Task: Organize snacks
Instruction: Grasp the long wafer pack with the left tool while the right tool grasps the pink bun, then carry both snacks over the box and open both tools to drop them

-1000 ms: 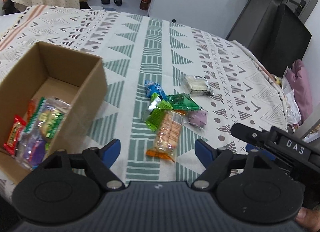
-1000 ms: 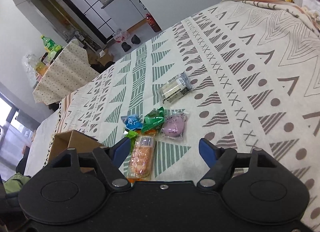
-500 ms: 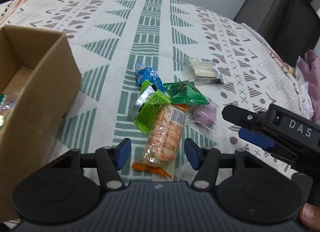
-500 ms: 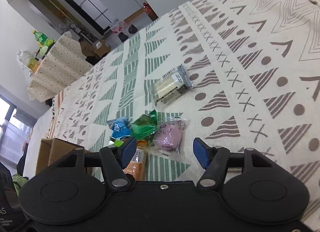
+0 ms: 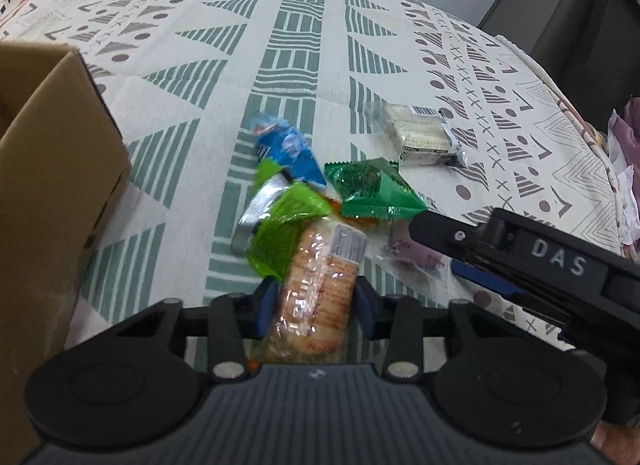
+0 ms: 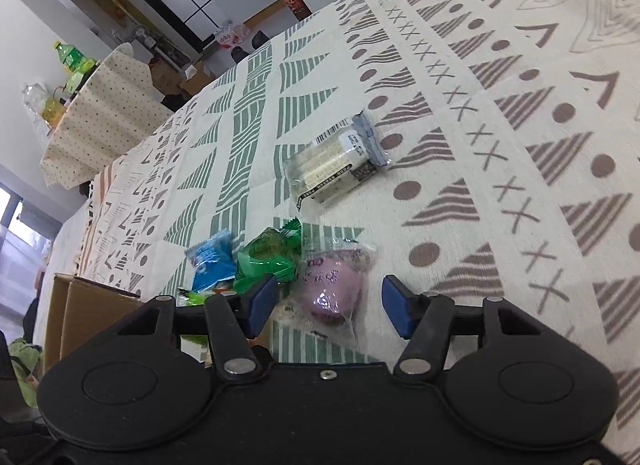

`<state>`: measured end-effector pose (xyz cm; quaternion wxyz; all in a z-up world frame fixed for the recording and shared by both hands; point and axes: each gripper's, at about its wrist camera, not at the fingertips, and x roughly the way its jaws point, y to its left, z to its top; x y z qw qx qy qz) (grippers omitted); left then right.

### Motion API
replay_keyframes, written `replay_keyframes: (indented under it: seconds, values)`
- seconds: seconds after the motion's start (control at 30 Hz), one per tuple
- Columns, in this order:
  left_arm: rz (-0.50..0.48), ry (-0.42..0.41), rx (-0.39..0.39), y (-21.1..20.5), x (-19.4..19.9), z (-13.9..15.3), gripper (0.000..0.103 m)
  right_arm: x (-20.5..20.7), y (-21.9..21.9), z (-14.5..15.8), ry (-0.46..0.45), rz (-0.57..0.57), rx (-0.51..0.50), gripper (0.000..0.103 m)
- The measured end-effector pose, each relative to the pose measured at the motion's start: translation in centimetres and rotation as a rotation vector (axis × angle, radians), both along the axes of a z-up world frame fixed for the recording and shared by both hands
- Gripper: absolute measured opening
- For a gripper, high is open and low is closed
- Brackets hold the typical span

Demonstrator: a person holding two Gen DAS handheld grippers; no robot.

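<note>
A pile of snacks lies on the patterned cloth. My left gripper [image 5: 316, 301] has its blue pads on both sides of the orange cracker pack [image 5: 320, 281], closed against it. Beyond it lie a light green packet [image 5: 284, 229], a blue packet [image 5: 288, 153], a dark green packet [image 5: 372, 189] and a pale wafer pack [image 5: 420, 135]. My right gripper [image 6: 328, 301] is open around the purple snack [image 6: 330, 285], which rests on the cloth. The cardboard box [image 5: 44, 169] stands at the left; it also shows in the right wrist view [image 6: 88, 313].
The right gripper's body [image 5: 540, 265] reaches in from the right in the left wrist view, covering part of the purple snack. The wafer pack [image 6: 336, 161] lies apart, beyond the pile. A dark chair [image 5: 580, 25] stands past the table's far right edge.
Both grippers have moved forward and down to the pile. The left jaws have narrowed onto the orange cracker pack. The right jaws have come around the purple snack.
</note>
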<state>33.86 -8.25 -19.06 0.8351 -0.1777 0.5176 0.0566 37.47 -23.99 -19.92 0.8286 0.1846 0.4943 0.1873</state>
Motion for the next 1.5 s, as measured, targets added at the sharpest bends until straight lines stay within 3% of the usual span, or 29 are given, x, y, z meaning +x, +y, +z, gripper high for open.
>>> replay_keyframes:
  seconds: [0.3, 0.67, 0.97, 1.2, 1.5]
  values:
    - [0.033, -0.008, -0.015, 0.6, 0.0, 0.5, 0.033, 0.2, -0.3, -0.5, 0.015, -0.005, 0.018, 0.028]
    - [0.040, -0.063, 0.013, 1.1, -2.5, 4.2, 0.033, -2.4, -1.6, 1.4, 0.006, -0.045, 0.032, 0.027]
    - [0.055, -0.127, 0.009, 2.4, -5.2, 8.7, 0.033, -6.2, -1.8, 4.3, -0.053, -0.053, -0.049, 0.027]
    - [0.044, -0.193, 0.037, 3.7, -7.6, 12.8, 0.033, -9.2, -0.4, 6.0, -0.085, -0.044, -0.079, 0.027]
    - [0.076, -0.239, 0.023, 5.6, -10.6, 15.2, 0.033, -12.5, 1.5, 9.0, -0.155, -0.039, -0.122, 0.027]
